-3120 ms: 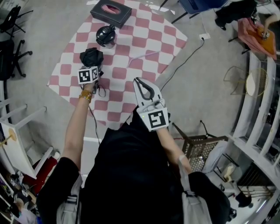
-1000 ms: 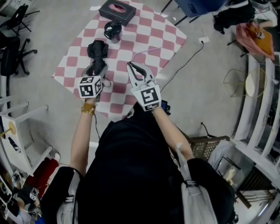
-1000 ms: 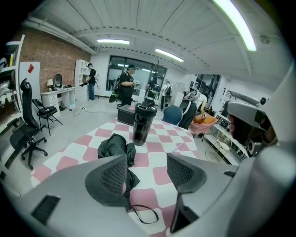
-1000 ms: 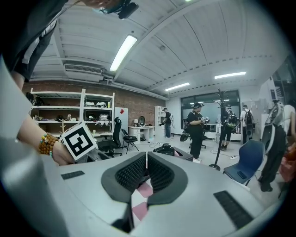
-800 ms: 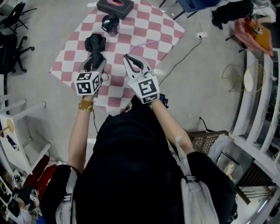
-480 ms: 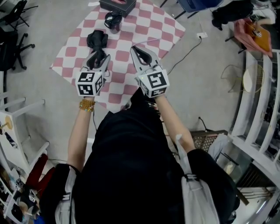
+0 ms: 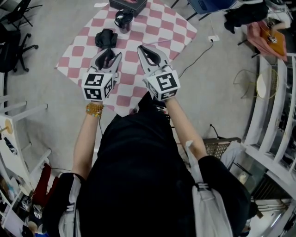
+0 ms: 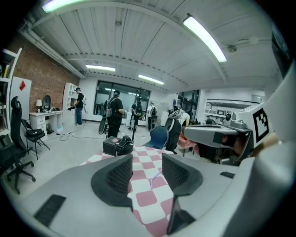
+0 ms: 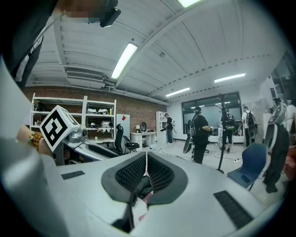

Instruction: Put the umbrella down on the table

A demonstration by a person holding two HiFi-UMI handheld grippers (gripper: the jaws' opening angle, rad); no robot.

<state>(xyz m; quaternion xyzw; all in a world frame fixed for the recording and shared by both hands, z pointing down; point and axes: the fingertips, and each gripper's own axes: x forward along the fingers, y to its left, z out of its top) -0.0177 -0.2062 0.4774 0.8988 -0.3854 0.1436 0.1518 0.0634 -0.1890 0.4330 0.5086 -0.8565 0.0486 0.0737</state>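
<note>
Umbrella [image 7: 106, 38], folded and black, lies on the pink-and-white checked counter [image 7: 172, 31], apart from both my tools.
My left tool [image 7: 111, 53] hangs over the counter's near part, its jaws apart and closing on nothing. My right tool [image 7: 141, 47], beside it, has its jaws together and grips nothing. A black box [image 7: 128, 3] and a dark round pot [image 7: 124, 18] sit beyond the umbrella. Grey floor [image 7: 222, 92] surrounds the counter; the room has a brick wall [image 8: 32, 78].

Right gripper [image 9: 146, 163]: jaws together, tips touching. Marker cube [image 9: 56, 126] at left edge. Background: brick wall [image 9: 92, 93], shelving [image 9: 99, 121], people [image 9: 200, 134] standing mid-room, 1 blue chair [image 9: 252, 171] at right.
</note>
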